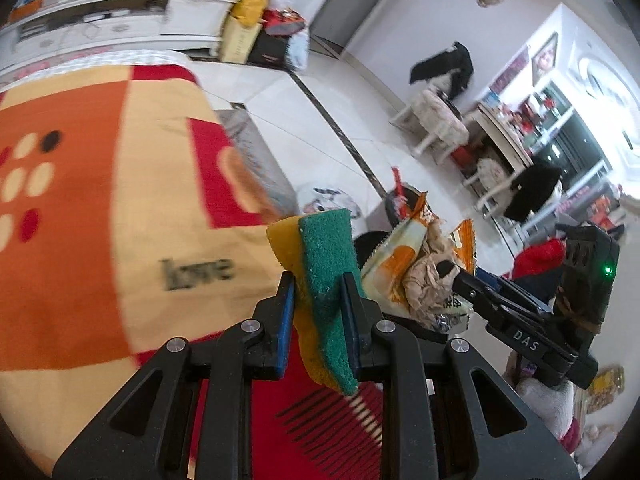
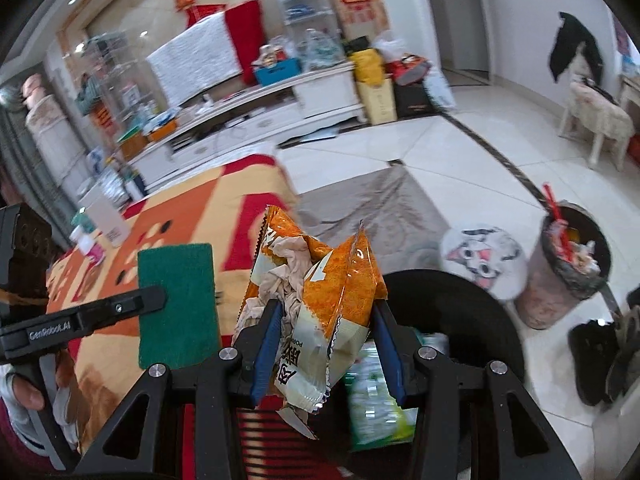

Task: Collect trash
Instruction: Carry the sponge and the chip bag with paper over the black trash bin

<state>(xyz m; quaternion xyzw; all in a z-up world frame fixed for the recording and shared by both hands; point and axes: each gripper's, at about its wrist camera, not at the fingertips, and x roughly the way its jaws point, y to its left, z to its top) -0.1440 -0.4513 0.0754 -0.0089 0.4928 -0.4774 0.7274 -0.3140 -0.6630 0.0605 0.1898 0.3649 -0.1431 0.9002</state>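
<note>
Trash picked up, not binned: left gripper (image 1: 318, 304) jaws clamped on sponge (image 1: 326, 276), right gripper (image 2: 326, 344) jaws clamped on snack wrapper (image 2: 320, 300) stuffed with tissue, above bench edge. Left: drop into full bin (image 2: 572, 264) on floor.

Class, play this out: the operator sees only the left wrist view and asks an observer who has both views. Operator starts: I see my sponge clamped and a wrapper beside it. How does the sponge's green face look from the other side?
Observer: From the right wrist view, the sponge shows a full flat green rectangle, pinched at its left edge by the left gripper.
Operator: Is the orange wrapper really gripped?
Observer: Yes. The right gripper has it pinched between both blue pads, with crumpled paper stuffed in the orange wrapper.
Operator: Is the bin full?
Observer: The trash bin on the floor is heaped to its rim, a red strip sticking out.
</note>
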